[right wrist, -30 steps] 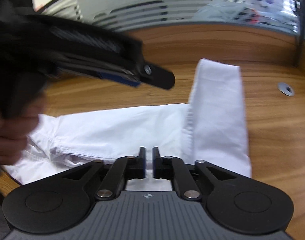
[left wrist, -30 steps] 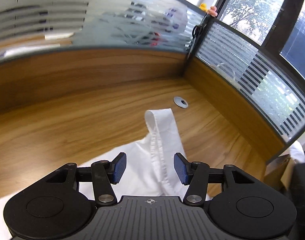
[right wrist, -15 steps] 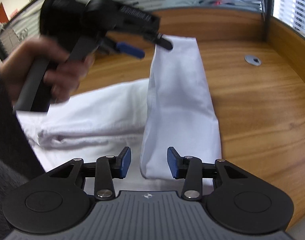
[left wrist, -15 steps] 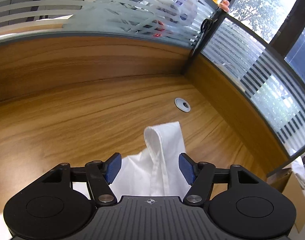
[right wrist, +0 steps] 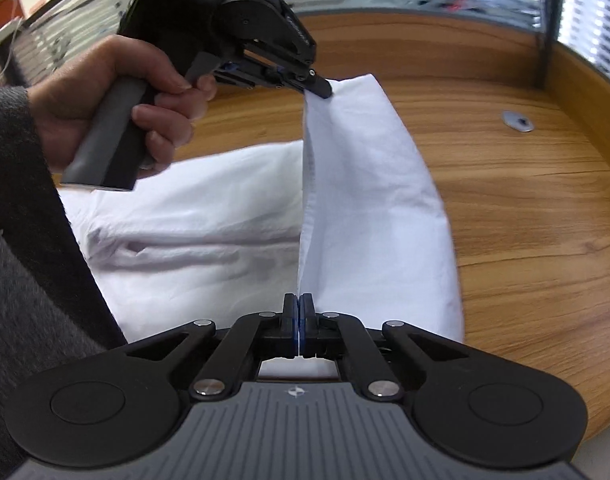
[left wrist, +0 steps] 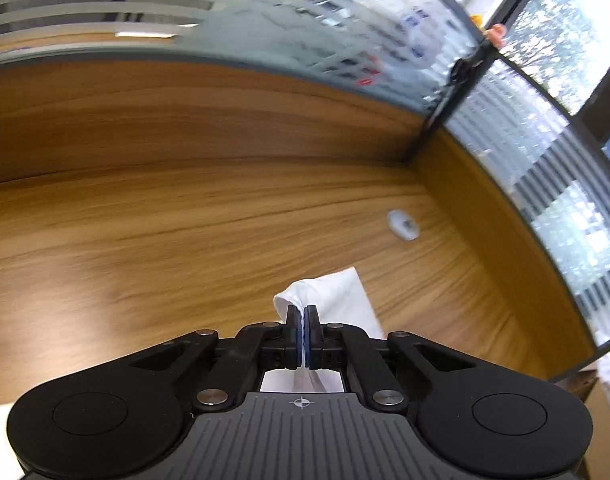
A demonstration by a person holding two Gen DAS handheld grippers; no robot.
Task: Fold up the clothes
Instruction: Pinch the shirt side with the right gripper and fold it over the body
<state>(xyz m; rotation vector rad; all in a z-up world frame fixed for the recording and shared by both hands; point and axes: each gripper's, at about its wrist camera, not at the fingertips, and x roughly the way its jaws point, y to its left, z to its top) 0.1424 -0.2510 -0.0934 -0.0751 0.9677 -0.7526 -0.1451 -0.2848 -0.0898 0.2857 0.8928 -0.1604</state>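
Currently both grippers are clamped on one edge of the white garment (right wrist: 365, 208): left gripper (right wrist: 323, 90) pinches the far end, right gripper (right wrist: 300, 312) the near end, and that hemmed edge is lifted taut between them while the rest lies in layers on the wooden desk (right wrist: 525, 220). Looks like a mid-fold step, a raised flap about to be carried over the flat part (right wrist: 193, 216); next move likely needs both ends travelling together, kept level, tension held so the flap lands square.
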